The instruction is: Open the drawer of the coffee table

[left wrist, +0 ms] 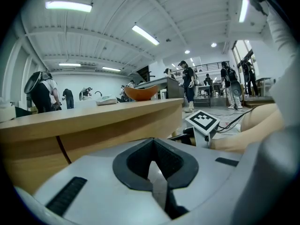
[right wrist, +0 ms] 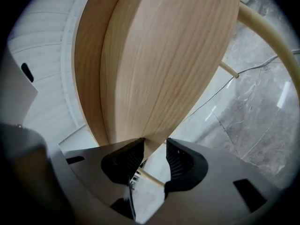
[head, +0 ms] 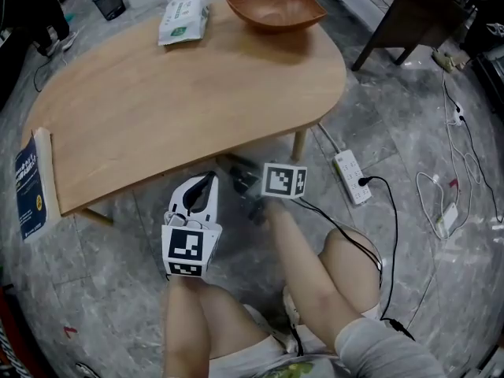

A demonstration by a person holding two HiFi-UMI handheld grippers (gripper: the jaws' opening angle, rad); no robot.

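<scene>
Your right gripper [right wrist: 153, 156] stands wide open with the edge of the coffee table's drawer front [right wrist: 164, 69], just under the tabletop [head: 181, 93], between its jaws, while your left gripper [left wrist: 155, 167] is closed on nothing

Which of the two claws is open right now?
The right gripper: its jaws stand apart with the coffee table edge between them; on the left gripper they are together.

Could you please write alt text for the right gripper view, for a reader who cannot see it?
The right gripper has its two dark fingers spread either side of the coffee table's light wooden edge, not clamped on it. The view is tilted; grey marbled floor and a table leg show at right.
</scene>
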